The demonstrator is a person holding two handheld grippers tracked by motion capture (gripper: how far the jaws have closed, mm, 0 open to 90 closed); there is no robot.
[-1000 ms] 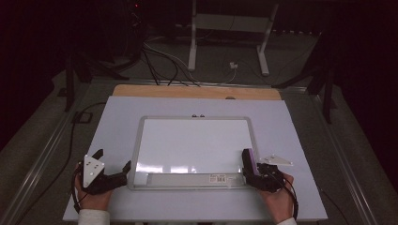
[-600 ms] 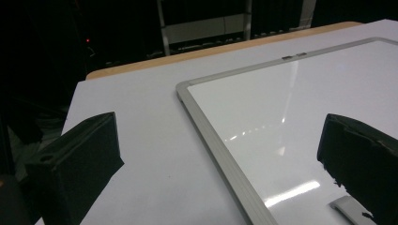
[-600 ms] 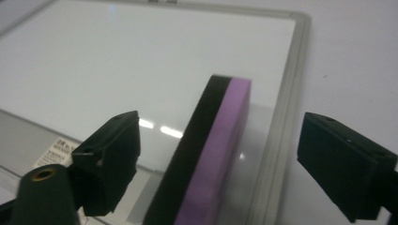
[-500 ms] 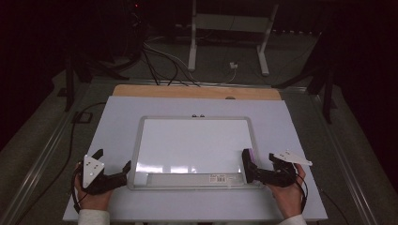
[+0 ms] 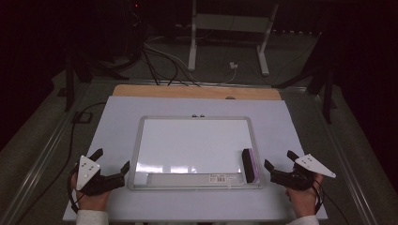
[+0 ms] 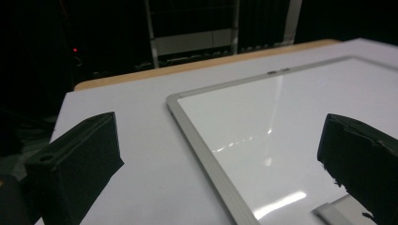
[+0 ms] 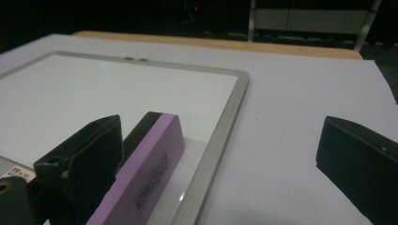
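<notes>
1. Whiteboard (image 5: 197,150): framed, lying flat at the middle of the tabletop (image 5: 300,122), its long near edge parallel to the tabletop's near edge. The surface looks clean in the high view.

2. Eraser (image 5: 248,165): purple body, dark felt side, resting on the whiteboard in its near right corner, long axis running front to back, just inside the right frame rail. In the right gripper view it lies beside the inner jaw, not between the two.

3. Right gripper (image 5: 280,165): on the tabletop's near right area, just outside the whiteboard frame. Its jaws have just been opening and now stand spread wide, with nothing between them; the eraser sits free of the pads.

4. Left gripper (image 5: 111,163): at the near left, beside the whiteboard's near left corner. Jaws spread, nothing pinched; one jaw hangs over the frame rail, the other over bare tabletop.

5. Step in hand, as judged: releasing the eraser and clearing away.

6. Handling note: draw the right gripper straight back toward the tabletop's right edge, jaws kept wide, so the inner jaw does not brush the eraser and skew it. Keep the left gripper quiet beside the frame.
</notes>
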